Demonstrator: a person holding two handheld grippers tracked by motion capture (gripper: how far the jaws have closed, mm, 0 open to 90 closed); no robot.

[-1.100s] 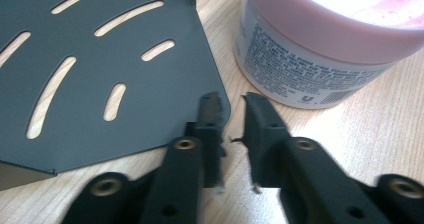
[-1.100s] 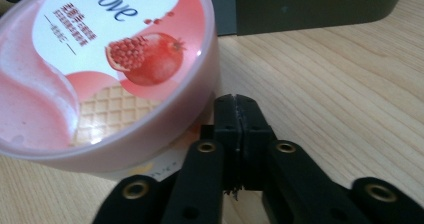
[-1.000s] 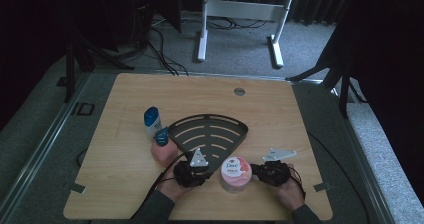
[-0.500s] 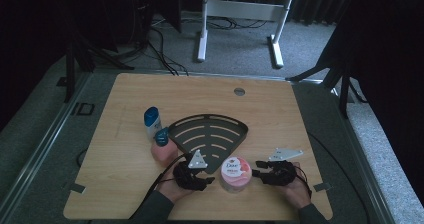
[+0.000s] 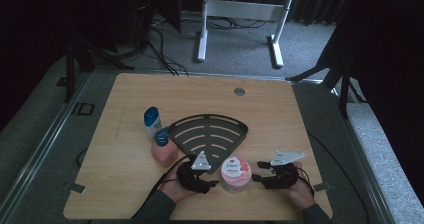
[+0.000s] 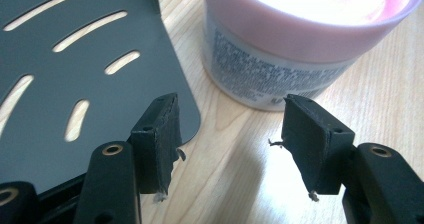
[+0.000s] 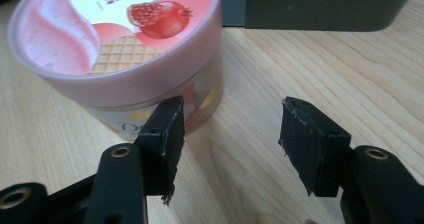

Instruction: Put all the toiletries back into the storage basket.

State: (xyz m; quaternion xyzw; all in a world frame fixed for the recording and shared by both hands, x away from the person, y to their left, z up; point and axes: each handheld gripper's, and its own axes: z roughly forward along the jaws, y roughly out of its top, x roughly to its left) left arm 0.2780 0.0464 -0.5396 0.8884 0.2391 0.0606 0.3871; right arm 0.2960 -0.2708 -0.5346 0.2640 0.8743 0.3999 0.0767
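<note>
Both the left claw (image 5: 212, 183) and right claw (image 5: 256, 176) are hovering wide open beside the pink tub (image 5: 235, 173), grasp not yet made.

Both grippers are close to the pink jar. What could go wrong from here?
1. Both grippers, left gripper and right gripper, are open, one on each side of the pink jar. If only one closes or pushes, the jar may slide on the wooden table.
2. The black rack lies right beside the left gripper's jaw; closing could catch its edge.
3. The right gripper's jaws sit beside the jar, not around it, so it may grip nothing.
</note>
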